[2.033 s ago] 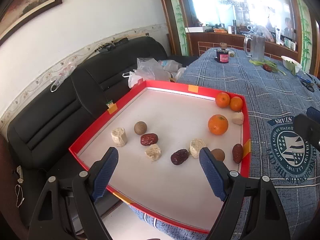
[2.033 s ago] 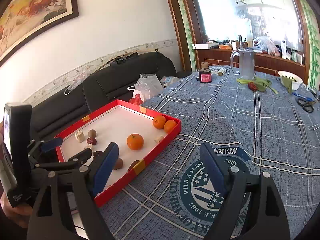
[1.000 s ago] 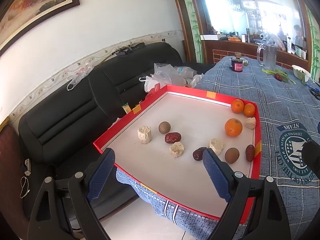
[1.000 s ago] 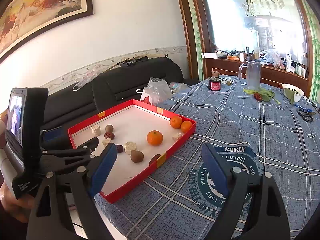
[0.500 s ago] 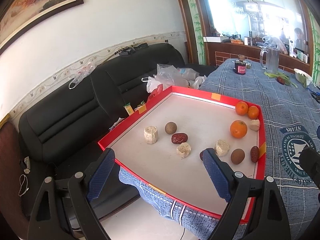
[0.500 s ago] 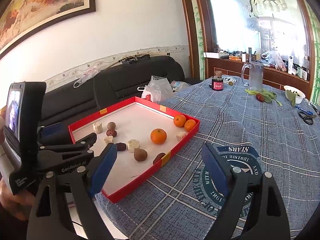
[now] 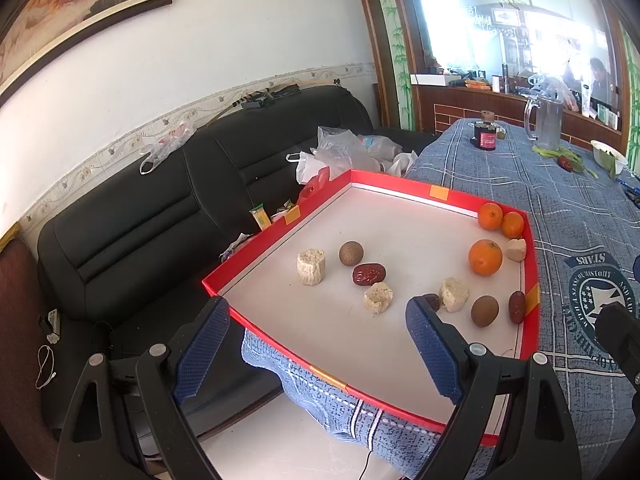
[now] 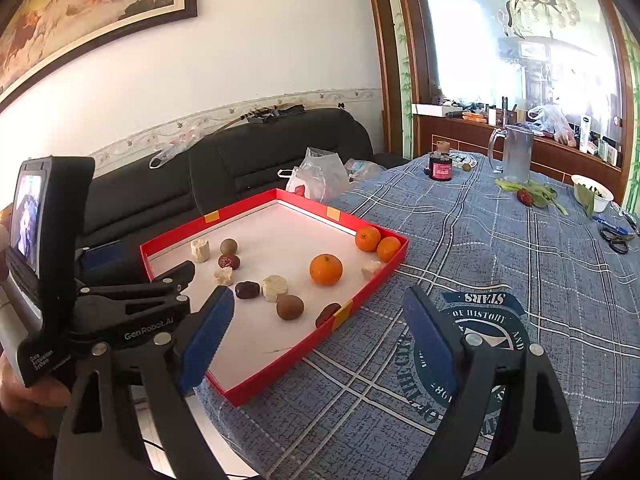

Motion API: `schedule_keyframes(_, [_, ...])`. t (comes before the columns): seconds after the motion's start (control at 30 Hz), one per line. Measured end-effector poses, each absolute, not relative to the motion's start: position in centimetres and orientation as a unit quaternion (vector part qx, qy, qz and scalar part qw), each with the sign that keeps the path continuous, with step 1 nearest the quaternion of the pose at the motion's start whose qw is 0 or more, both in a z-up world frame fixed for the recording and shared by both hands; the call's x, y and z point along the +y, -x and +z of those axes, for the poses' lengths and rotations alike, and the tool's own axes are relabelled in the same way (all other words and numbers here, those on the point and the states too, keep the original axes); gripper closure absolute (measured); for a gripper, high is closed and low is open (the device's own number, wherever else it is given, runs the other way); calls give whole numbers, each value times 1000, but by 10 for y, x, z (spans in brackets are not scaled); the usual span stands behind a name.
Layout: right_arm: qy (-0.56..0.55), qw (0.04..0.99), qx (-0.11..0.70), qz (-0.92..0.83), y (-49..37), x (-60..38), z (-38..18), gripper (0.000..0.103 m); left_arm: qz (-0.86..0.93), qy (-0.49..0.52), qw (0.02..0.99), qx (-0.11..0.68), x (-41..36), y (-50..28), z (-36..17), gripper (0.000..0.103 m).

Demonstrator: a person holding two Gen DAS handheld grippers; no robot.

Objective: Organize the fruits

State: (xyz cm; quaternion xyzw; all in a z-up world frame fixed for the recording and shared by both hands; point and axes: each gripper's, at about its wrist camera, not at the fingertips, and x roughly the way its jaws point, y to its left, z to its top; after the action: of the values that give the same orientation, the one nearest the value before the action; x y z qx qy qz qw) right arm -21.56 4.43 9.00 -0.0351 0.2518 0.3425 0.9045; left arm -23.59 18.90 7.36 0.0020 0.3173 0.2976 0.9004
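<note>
A: Tray contents, by count?

B: The red tray (image 7: 436, 193) lies at the table's (image 8: 500, 264) left edge, its near corner past that edge. It carries three oranges: two small oranges (image 7: 501, 219) touching in the far right corner, and one large orange (image 7: 485, 257) just in front of them.

A: Dates?

B: Three. One red date (image 7: 369, 274) left of centre, one dark date (image 8: 248, 289) near the centre, and one edge date (image 7: 517, 306) against the right rim.

A: Brown round fruits?

B: Two: the far brown fruit (image 7: 351, 253) beside the red date, the near brown fruit (image 7: 485, 311) next to the edge date.

A: Pale pieces?

B: Four. A tall pale chunk (image 7: 311, 267) towards the left rim, two pale chunks (image 7: 378, 297) mid-tray, and one small pale piece (image 7: 516, 249) at the right rim below the small oranges.

A: Grippers?

B: Left gripper (image 7: 316, 344) hovers over the tray's near edge, fingers spread, empty. Right gripper (image 8: 318, 330) hovers above the tablecloth by the tray's right rim, likewise spread and empty.
</note>
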Motion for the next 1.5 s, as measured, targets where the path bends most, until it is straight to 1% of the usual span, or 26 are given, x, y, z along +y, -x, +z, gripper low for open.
schedule_keyframes(1.5, [39,908,239,343,232,64,101,16,313,21,897,312,225,257,70,13])
